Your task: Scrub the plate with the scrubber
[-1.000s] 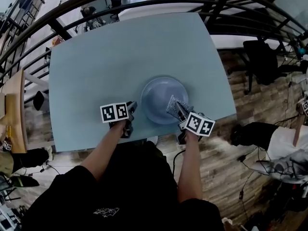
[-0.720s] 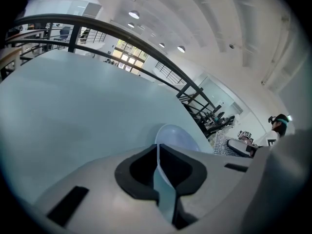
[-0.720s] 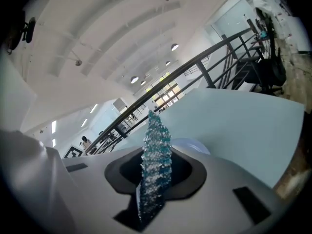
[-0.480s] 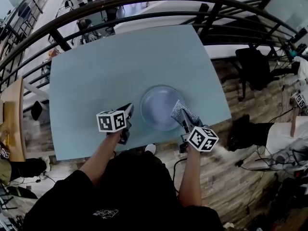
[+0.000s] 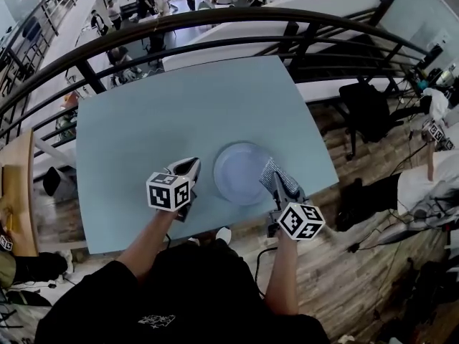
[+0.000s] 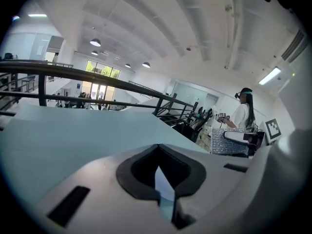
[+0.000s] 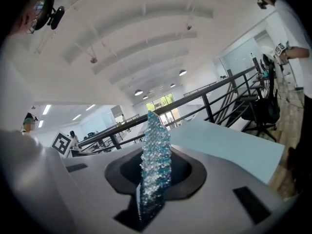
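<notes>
Blue-grey table (image 5: 143,113) fills the space below me, with a black railing (image 5: 215,20) behind it. The plate (image 5: 240,172) lies flat on the table near the front edge, between my two grippers.

My left gripper (image 5: 188,168) is just beside the plate's left side. Its fingers have just been closing. Now they are pressed together with nothing between them.

My right gripper (image 5: 277,183) is by the plate's right side. Its fingers are clamped on the sparkly scrubber (image 7: 155,160), which sticks out past the tips. From above, the scrubber's end seems to sit over the plate's right rim. I think it is up in the air and not touching, because the right gripper view looks out across the room and not down at the plate.

So I have the scrubber, but no rubbing is going on right now. Next I need to tip the right gripper down, lay the scrubber on the plate and rub round and round. The plate could slide, so my left fingers should press on its rim to hold it.
</notes>
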